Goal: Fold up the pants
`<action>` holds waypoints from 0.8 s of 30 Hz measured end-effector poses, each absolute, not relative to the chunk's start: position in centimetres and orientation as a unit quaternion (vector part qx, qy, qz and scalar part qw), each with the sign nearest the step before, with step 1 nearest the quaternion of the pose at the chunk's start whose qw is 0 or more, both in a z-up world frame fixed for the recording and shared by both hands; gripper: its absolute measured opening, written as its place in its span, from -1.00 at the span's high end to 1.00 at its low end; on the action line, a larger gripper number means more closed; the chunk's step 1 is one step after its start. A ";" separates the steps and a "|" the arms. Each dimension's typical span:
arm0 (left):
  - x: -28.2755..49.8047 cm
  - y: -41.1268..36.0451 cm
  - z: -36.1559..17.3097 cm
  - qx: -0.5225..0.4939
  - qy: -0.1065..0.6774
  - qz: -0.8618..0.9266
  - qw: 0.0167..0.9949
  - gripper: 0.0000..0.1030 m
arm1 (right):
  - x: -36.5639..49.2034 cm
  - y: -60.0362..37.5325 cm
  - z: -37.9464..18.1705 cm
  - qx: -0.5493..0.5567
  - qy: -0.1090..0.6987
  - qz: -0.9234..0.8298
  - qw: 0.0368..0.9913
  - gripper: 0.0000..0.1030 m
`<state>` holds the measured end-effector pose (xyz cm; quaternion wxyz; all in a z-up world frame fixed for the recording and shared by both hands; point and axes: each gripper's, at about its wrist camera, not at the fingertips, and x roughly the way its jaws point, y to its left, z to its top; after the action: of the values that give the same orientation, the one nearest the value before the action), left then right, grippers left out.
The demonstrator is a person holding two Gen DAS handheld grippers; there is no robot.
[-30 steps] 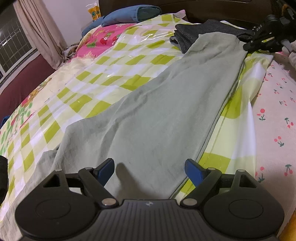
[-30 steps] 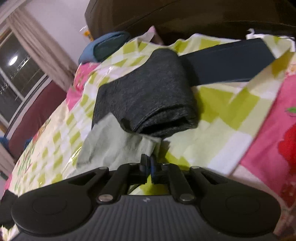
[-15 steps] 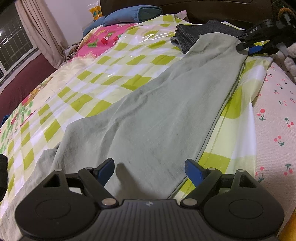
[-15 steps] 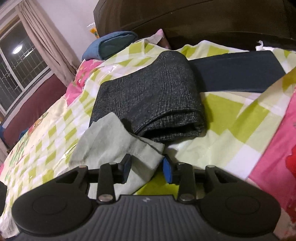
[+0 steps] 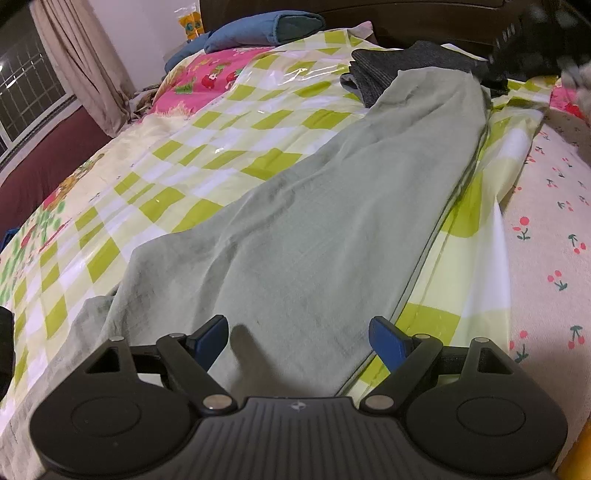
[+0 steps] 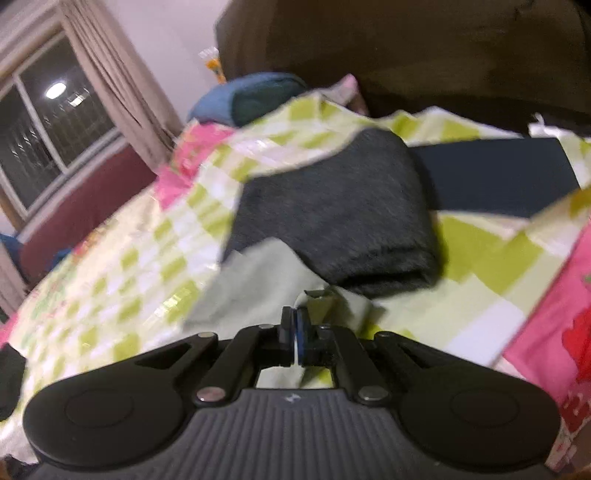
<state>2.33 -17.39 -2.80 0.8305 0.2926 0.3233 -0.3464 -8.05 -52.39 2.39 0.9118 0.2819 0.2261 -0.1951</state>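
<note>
The left tool is released, its two blue pads spread wide and hovering just above the near, broad end of the pale green pants, which lie flat and lengthwise on the bed, running away from this tool toward the headboard. The right tool sits at the far, narrow end of the same pants; its jaws have just closed and are clenched on a corner of the green cloth, with the fabric pinched between the pads. This view is blurred. From the left wrist view the right tool shows only as a dark smear at the pants' far end. Just beyond that held corner lies one folded dark grey garment, touching the green cloth, and behind it one flat navy piece. One pair of pants, two tools, one blue pillow at the head of the bed, one curtain beside the window.
</note>
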 end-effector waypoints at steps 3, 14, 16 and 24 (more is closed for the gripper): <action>2.2 -17.4 -2.9 0.295 0.320 -0.346 0.831 -0.87 | -8.2 -52.9 3.0 0.261 0.204 -0.207 0.921 0.95; 2.0 -17.6 -2.7 0.298 0.322 -0.354 0.826 -0.87 | -8.2 -54.5 -2.0 0.278 0.261 -0.239 0.893 0.92; 2.0 -17.6 -2.8 0.296 0.326 -0.352 0.826 -0.87 | -8.2 -54.5 -1.9 0.278 0.254 -0.242 0.894 0.84; 2.0 -17.6 -2.8 0.296 0.325 -0.352 0.827 -0.87 | -8.7 -54.2 -2.2 0.272 0.233 -0.273 0.893 0.86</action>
<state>1.99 -17.56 -2.84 0.8265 0.2963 0.3248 -0.3516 -8.71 -54.23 -2.16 0.8927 0.2720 0.2333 -0.2733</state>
